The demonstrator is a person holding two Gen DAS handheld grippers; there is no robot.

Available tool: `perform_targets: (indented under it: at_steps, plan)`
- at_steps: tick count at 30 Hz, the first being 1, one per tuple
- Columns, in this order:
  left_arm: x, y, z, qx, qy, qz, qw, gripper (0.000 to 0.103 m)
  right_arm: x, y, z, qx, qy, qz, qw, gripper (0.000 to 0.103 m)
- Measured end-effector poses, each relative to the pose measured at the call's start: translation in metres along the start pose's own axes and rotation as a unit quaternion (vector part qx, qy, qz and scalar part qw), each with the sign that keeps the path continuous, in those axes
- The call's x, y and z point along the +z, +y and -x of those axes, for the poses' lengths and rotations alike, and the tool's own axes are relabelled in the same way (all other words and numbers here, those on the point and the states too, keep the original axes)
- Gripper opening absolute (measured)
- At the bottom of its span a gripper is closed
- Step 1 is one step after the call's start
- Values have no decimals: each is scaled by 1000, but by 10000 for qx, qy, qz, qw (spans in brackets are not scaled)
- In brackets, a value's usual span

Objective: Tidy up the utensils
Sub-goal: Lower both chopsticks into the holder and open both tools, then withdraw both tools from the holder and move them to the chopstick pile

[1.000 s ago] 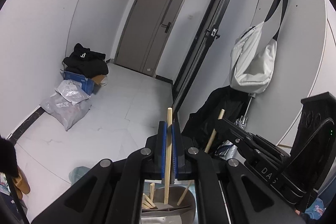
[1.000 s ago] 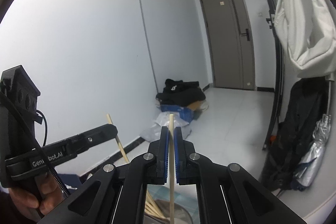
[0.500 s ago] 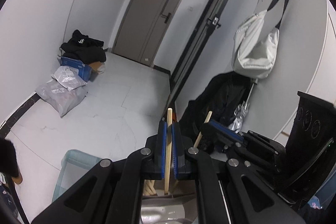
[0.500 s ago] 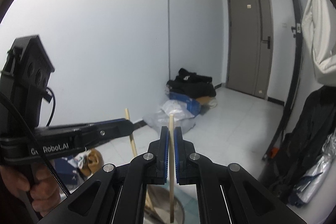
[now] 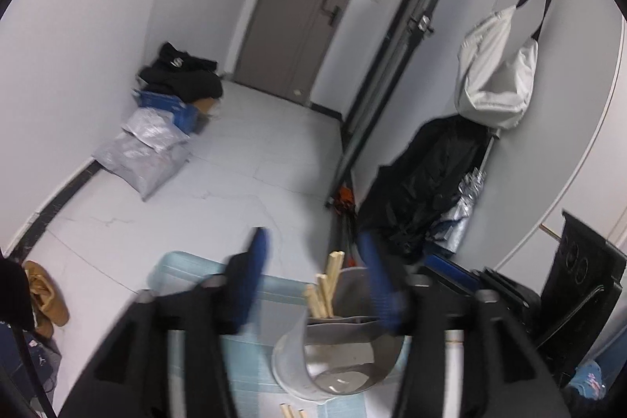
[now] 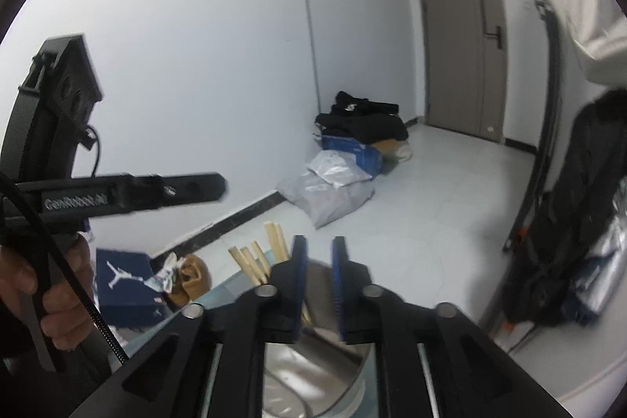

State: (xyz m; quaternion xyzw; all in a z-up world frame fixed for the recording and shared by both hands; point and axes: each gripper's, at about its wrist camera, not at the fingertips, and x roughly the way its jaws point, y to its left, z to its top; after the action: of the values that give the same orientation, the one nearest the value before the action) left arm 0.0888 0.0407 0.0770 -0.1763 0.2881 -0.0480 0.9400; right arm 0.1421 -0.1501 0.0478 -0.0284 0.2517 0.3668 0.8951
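Several wooden chopsticks (image 5: 325, 286) stand in a shiny metal holder (image 5: 345, 351) that has a clear front wall. My left gripper (image 5: 313, 255) hangs just above it. Its jaws are opening, with nothing pressed between the blurred blue pads. In the right wrist view the chopsticks (image 6: 256, 259) lean to the left of my right gripper (image 6: 319, 261). Its jaws are opening too, a narrow empty gap over the holder (image 6: 313, 371). The left gripper (image 6: 211, 187) reaches in from the left, held by a hand (image 6: 23, 285). Loose chopsticks (image 5: 292, 410) lie in front of the holder.
The holder stands on a pale blue mat (image 5: 176, 269). On the floor beyond are grey parcel bags (image 5: 145, 151), a blue box under black clothes (image 5: 180, 81), a shoe box (image 6: 125, 285) and brown slippers (image 5: 45, 296). A black coat (image 5: 427, 179) hangs at the right wall.
Both grippers were shut on an upright chopstick each. They have sunk toward the holder and let go, and the chopsticks now stand in it.
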Motion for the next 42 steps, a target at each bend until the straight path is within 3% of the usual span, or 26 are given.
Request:
perform_targets:
  at_steps: [1,4,8,17,31,42]
  plan:
    - [-1,1,3,117,-63,8,9999,65,0,-1,3,-11,-16,-72,10000,24]
    - [-3,5,15,403,-191,30,9990,67,-5,2,16,-101,-42,-258,9996,34]
    - [-10,4,32,858,-374,6,9956,82,-9,10,30,-194,-105,-465,9987,41]
    - [-28,-4,60,1159,-528,-114,9918,95,-23,29,68,-286,-317,-831,9956,64]
    - [-61,-15,76,1200,-666,-566,9889,100,-55,52,94,-488,-425,-934,9935,77]
    - [-95,-13,58,1376,-494,-651,9871,100,-89,49,87,-660,-51,-976,9930,81]
